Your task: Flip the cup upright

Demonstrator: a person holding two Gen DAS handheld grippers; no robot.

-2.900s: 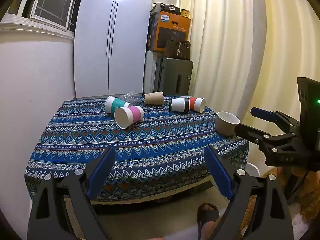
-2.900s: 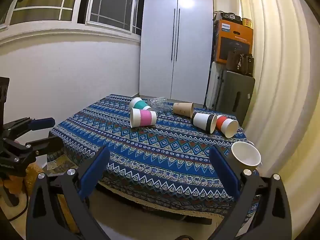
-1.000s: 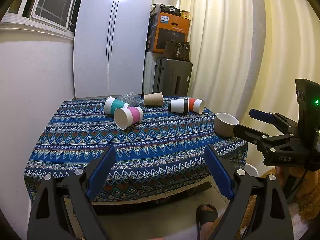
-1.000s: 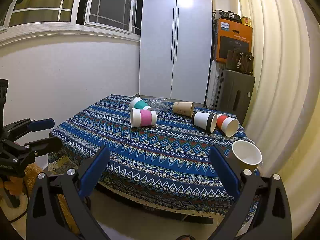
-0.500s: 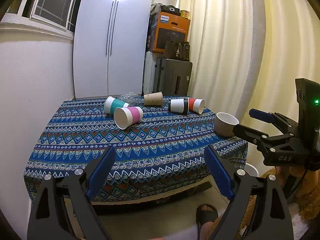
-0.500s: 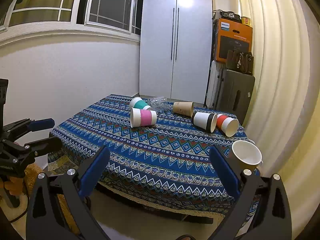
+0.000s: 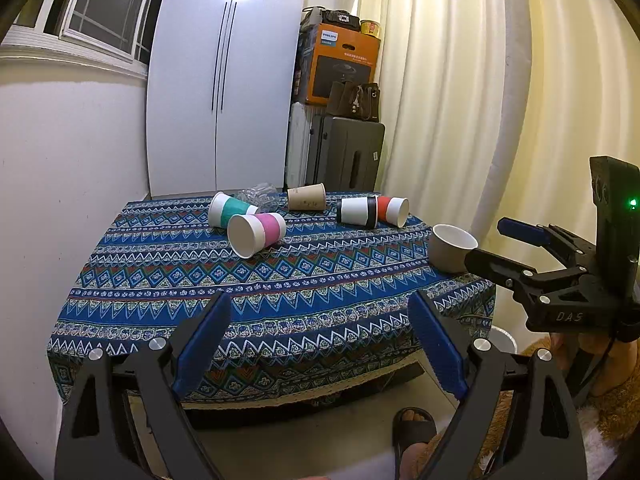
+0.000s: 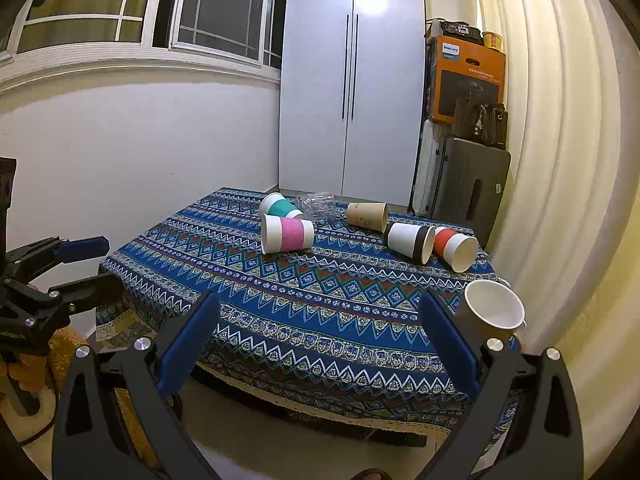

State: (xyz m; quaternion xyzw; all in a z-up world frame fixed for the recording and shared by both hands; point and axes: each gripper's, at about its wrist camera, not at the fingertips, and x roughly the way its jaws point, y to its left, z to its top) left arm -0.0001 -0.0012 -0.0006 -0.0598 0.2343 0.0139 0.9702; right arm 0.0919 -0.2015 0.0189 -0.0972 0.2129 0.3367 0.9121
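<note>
"PHILIPS" printed on orange box (image 7: 345, 65) above grey suitcase (image 7: 352, 157); "DAS" moulded on right gripper (image 7: 506, 248). Both right gripper and left gripper (image 7: 318, 340) spread wide, empty, short of near tablecloth (image 7: 280, 280) edge. Pink-banded cup (image 7: 256, 232), teal-banded cup (image 7: 228, 209), brown cup (image 7: 307, 197), black-banded cup (image 7: 358, 211), red-banded cup (image 7: 393, 210) on sides at far end. Tan cup (image 7: 451, 247) upright near right edge.

We see a worktop (image 7: 280, 280) under a blue patterned cloth (image 8: 320, 312). On the cloth's far half a teal cup (image 7: 228, 209), pink cup (image 7: 258, 234), clear plastic cup (image 7: 260, 194), brown cup (image 7: 307, 197), black-and-white cup (image 7: 357, 211) and red cup (image 7: 393, 210) lie tipped; a beige cup (image 7: 451, 247) stands upright at the right edge.
</note>
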